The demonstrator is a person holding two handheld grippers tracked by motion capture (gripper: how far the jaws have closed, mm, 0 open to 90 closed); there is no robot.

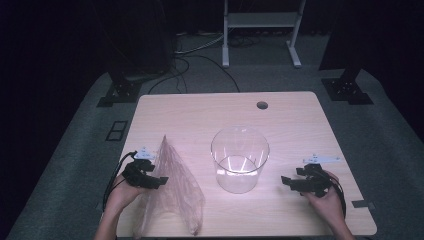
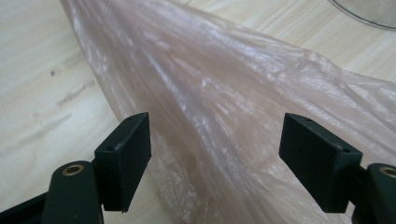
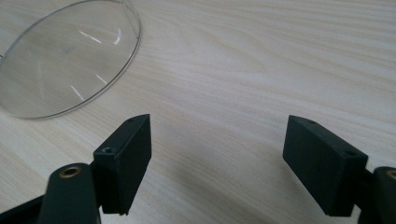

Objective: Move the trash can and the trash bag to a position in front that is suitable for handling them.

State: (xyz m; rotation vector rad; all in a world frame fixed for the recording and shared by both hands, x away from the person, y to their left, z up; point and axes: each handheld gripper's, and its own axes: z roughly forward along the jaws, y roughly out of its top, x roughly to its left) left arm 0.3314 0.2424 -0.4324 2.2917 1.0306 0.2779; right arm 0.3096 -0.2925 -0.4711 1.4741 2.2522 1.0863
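thin pinkish plastic bag (image 1: 172, 192) lies crumpled on the table (image 1: 295, 125) at its front left, left of the clear round container (image 1: 240, 159) and apart from it. left gripper (image 1: 156, 181) at the bag's left edge, jaws wide apart, bag film between them, pads not pressing it. right gripper (image 1: 286, 182) to the container's right, jaws spread over bare wood, holding nothing.

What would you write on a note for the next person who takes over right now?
Left gripper: fingers open, thin pinkish crinkly plastic bag between them, not pinched.
Right gripper: fingers open, holding nothing, over bare light wooden table.
Bag stands in a peak at the table's left front. Clear round plastic container stands upright at the middle, looks empty.
Done: nothing visible; bag and container are apart.
Left: probably grip the bag again and bring it to the container.
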